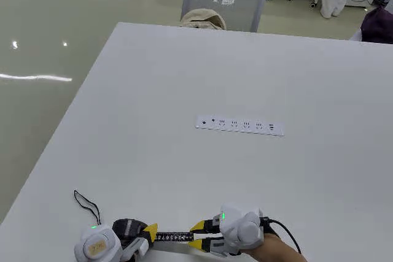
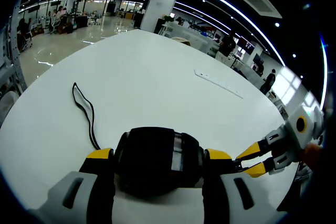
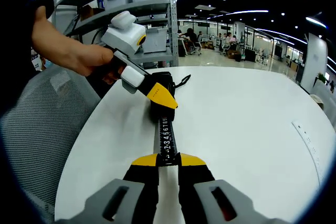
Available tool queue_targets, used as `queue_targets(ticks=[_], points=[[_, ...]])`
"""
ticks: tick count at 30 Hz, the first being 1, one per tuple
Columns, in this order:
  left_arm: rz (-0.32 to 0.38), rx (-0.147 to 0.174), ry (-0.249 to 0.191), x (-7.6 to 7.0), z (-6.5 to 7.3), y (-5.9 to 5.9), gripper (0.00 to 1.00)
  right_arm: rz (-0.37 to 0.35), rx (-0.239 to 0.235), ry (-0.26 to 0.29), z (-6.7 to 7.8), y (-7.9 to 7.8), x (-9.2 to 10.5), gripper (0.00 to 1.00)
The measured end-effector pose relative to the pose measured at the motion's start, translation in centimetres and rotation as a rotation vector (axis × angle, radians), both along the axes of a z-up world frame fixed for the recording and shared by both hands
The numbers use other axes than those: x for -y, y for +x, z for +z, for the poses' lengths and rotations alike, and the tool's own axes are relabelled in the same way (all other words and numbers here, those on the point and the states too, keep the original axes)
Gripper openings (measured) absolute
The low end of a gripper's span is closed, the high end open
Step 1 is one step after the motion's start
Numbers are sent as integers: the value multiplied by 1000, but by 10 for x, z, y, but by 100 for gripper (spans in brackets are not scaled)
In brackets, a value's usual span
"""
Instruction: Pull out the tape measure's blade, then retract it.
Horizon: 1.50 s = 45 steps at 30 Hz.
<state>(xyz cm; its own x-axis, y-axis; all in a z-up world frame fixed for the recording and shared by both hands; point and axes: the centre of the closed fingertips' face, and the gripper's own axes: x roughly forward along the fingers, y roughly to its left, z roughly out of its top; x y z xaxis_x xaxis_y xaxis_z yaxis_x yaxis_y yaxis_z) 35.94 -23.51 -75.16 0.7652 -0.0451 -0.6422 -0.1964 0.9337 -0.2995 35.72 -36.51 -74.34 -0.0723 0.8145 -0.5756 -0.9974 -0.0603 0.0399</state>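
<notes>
At the near edge of the table, the left gripper [image 2: 158, 155] has its two yellow-tipped fingers [image 2: 100, 154] squeezing the sides of the black, rounded tape measure case [image 1: 129, 228], which sits on the table top. Just to its right, the right gripper [image 3: 167, 160] has its yellow fingers pressed together on the thin, flat, dark blade [image 3: 165, 135] with small white numbers on it. The blade runs straight from the case to that pinch and only a short bit of it is out, so I think this is the pulling-out step and it has far to go. The next move looks like a straight, steady pull away from the case while the left gripper holds the case in place. After that, the blade should go back in slowly so it does not snap. The case looks hard and a bit shiny, like plastic, and the blade looks stiff and springy. A thin black loop strap [image 2: 86, 111] lies limp on the table just beyond the case. The big white table [image 1: 245, 72] is smooth and flat. Farther out lies a long white power strip [image 1: 241, 125] with a row of sockets. At the far edge stands a grey mesh chair [image 1: 224, 1].
</notes>
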Motion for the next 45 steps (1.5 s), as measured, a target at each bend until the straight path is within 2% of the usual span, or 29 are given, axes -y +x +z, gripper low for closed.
queue_targets(ticks=[45], points=[[-2,0,-16,-1,1,0,65,15,-25,10,-4,-5,-36,11]])
